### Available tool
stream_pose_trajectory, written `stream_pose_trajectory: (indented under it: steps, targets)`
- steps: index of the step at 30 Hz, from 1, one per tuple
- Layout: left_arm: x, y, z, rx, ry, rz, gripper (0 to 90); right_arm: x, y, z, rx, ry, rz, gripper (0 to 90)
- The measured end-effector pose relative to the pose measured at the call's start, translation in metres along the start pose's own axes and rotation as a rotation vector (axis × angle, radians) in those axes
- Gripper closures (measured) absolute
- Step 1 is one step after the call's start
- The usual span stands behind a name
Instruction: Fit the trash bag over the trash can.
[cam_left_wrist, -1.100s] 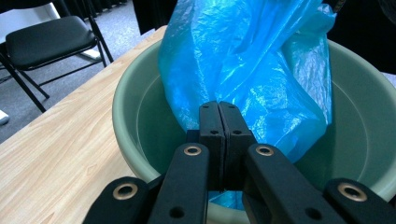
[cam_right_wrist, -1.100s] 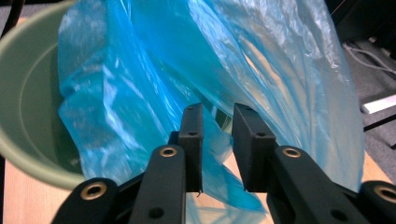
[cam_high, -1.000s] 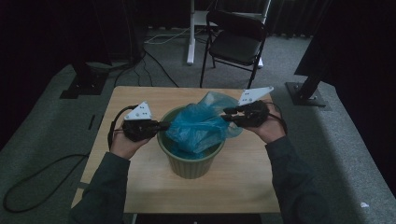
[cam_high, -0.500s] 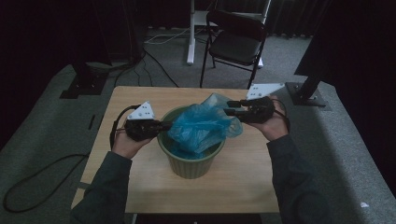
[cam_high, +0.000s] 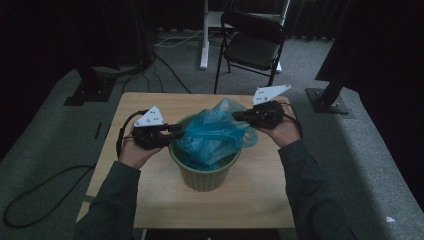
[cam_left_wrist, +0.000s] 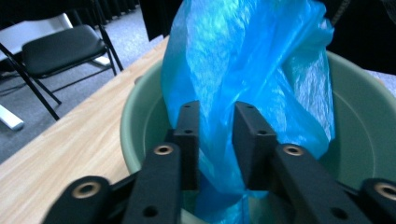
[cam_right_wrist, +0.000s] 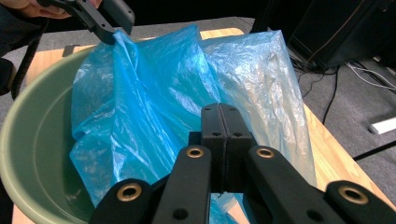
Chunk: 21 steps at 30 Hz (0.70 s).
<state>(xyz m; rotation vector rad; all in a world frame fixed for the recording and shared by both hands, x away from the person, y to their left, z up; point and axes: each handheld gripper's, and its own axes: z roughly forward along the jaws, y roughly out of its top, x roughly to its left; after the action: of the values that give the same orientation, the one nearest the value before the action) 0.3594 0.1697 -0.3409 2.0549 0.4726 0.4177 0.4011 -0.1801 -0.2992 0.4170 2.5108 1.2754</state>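
A blue plastic bag (cam_high: 212, 135) sits crumpled in a green round bin (cam_high: 205, 175) at the middle of the table. My left gripper (cam_high: 180, 132) is at the bin's left rim. Its jaws have just been opening and now stand apart, with a fold of the bag (cam_left_wrist: 243, 56) loose between them (cam_left_wrist: 217, 108). My right gripper (cam_high: 239, 116) is at the bag's far right edge. Its jaws have just been closing and are now pressed together (cam_right_wrist: 219, 108) on the thin film of the bag (cam_right_wrist: 154, 93), above the bin's rim (cam_right_wrist: 32, 130).
The bin stands on a small wooden table (cam_high: 150, 105). Behind the table is a black folding chair (cam_high: 252, 45). A stand base (cam_high: 330, 100) lies at the right and cables (cam_high: 30, 200) trail on the grey carpet at the left.
The right gripper's jaws, apart half a second ago, have come together on the bag's right edge after a small shift to the back right. The left hand has stayed put.
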Motion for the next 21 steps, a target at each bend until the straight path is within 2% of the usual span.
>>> stream_pose_trajectory:
  steps: [7, 12, 15, 16, 17, 19, 21]
  targets:
    - [-0.005, 0.018, 0.003, -0.025, -0.003, 0.031, 62.2, 0.004, 0.007, 0.008, 0.018, 0.016, -0.013, 89.9]
    - [-0.014, 0.031, 0.015, -0.023, 0.012, 0.053, 54.0, 0.007, 0.013, 0.014, 0.014, 0.031, -0.02, 89.8]
    - [-0.019, 0.037, 0.024, -0.019, 0.029, 0.071, 52.2, 0.009, 0.015, 0.015, 0.011, 0.035, -0.025, 89.9]
    - [-0.02, 0.039, 0.027, -0.016, 0.028, 0.078, 53.3, 0.01, 0.016, 0.016, 0.008, 0.037, -0.024, 89.9]
    - [-0.02, 0.04, 0.029, -0.01, 0.024, 0.086, 58.6, 0.01, 0.016, 0.016, 0.007, 0.036, -0.026, 89.8]
    - [-0.021, 0.041, 0.033, 0.0, 0.019, 0.09, 73.5, 0.01, 0.015, 0.016, 0.009, 0.035, -0.029, 89.7]
    - [-0.019, 0.041, 0.036, 0.001, 0.017, 0.076, 84.6, 0.01, 0.015, 0.015, 0.01, 0.035, -0.033, 86.6]
